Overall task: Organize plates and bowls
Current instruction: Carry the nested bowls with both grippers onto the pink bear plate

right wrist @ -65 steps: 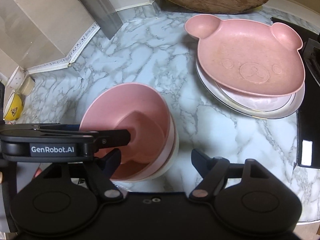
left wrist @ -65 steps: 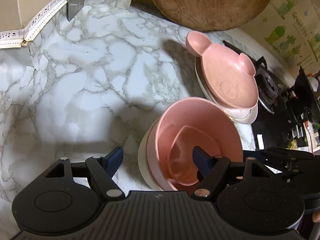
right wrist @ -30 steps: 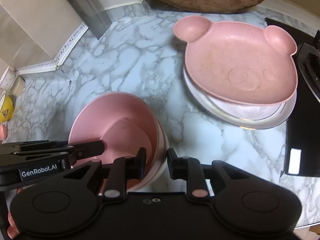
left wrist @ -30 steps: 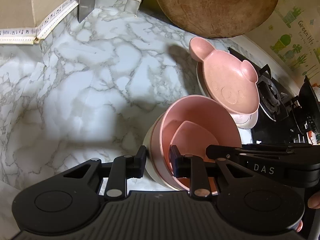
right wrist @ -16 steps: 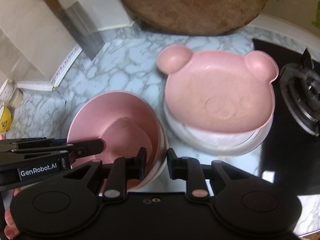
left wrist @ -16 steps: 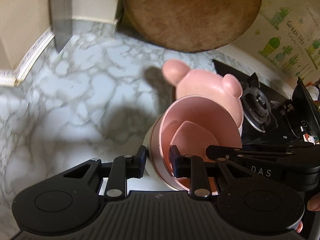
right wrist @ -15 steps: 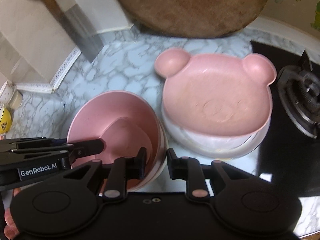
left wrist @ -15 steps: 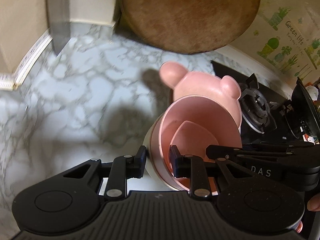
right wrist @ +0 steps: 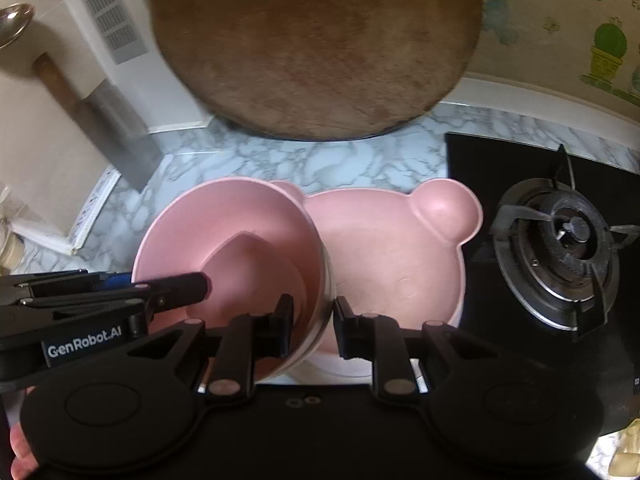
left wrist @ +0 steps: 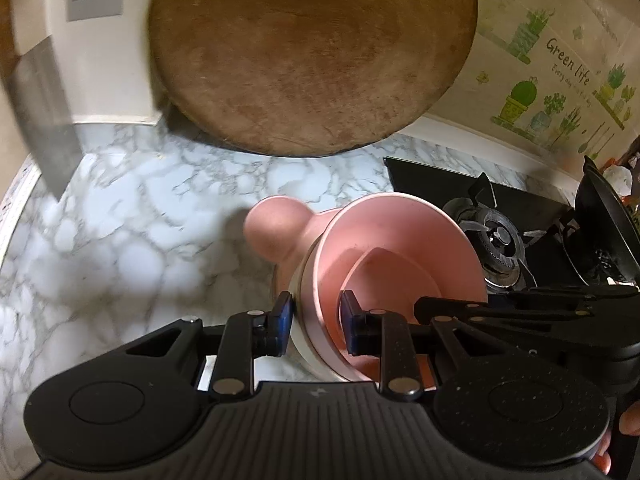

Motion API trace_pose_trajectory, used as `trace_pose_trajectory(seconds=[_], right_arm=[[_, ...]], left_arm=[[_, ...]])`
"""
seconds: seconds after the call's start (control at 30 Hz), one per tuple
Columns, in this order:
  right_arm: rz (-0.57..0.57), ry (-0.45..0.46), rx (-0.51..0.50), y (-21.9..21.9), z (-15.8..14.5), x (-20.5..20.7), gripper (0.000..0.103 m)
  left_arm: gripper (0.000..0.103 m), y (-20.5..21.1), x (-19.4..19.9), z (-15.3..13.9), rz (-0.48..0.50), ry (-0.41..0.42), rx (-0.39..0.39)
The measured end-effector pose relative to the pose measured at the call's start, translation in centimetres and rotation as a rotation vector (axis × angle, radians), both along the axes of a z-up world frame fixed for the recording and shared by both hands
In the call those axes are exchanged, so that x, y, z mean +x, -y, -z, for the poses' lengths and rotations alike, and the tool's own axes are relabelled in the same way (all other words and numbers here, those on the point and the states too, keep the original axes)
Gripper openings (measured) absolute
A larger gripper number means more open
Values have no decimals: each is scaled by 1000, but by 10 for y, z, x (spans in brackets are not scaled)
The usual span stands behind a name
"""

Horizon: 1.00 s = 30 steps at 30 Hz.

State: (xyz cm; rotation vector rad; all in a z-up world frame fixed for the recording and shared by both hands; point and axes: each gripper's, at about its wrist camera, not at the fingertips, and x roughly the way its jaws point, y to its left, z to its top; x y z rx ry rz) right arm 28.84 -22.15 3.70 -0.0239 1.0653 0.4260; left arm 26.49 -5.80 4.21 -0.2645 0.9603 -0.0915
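Observation:
A stack of bowls, pink ones (left wrist: pixel 400 264) (right wrist: pixel 236 240) nested in a white one (left wrist: pixel 298 312), is held in the air by both grippers. My left gripper (left wrist: pixel 316 322) is shut on the stack's left rim. My right gripper (right wrist: pixel 312 326) is shut on its right rim. The stack hangs over the left part of the pink bear-shaped plate (right wrist: pixel 392 248), whose ear (left wrist: pixel 272 232) shows in the left wrist view. The bear plate rests on white plates (right wrist: pixel 340 368) on the marble counter (left wrist: pixel 132 232).
A big round wooden board (left wrist: pixel 312 52) (right wrist: pixel 316 44) leans on the back wall. A cleaver (right wrist: pixel 108 120) stands at the left. A black gas hob with a burner (right wrist: pixel 560 248) (left wrist: pixel 496 244) lies to the right, with a dark pan (left wrist: pixel 604 224) beyond.
Both grippers closed on the bowl stack's rim, lifted it off the counter and carried it right and back, so it now overlaps the bear plate.

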Motion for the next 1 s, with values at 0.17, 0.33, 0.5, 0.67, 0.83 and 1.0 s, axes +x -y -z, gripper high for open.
trace_pose_trajectory(seconds=[0.17, 0.33, 0.5, 0.67, 0.83, 1.0], right_arm=[[29, -9, -16, 13, 8, 16, 20], [47, -31, -23, 21, 22, 30, 20], [53, -50, -39, 25, 33, 41, 20], [44, -57, -58, 24, 41, 47, 20], [37, -64, -67, 23, 46, 52, 20], [34, -77, -73, 21, 50, 55, 20]], left_arm=[[25, 18, 21, 11, 17, -11, 19], [25, 30, 36, 23, 28, -23, 36], [25, 37, 46, 35, 46, -41, 54], [25, 38, 52, 45, 40, -66, 56], [25, 39, 56, 51, 40, -75, 62], [25, 39, 58, 54, 44, -73, 68]])
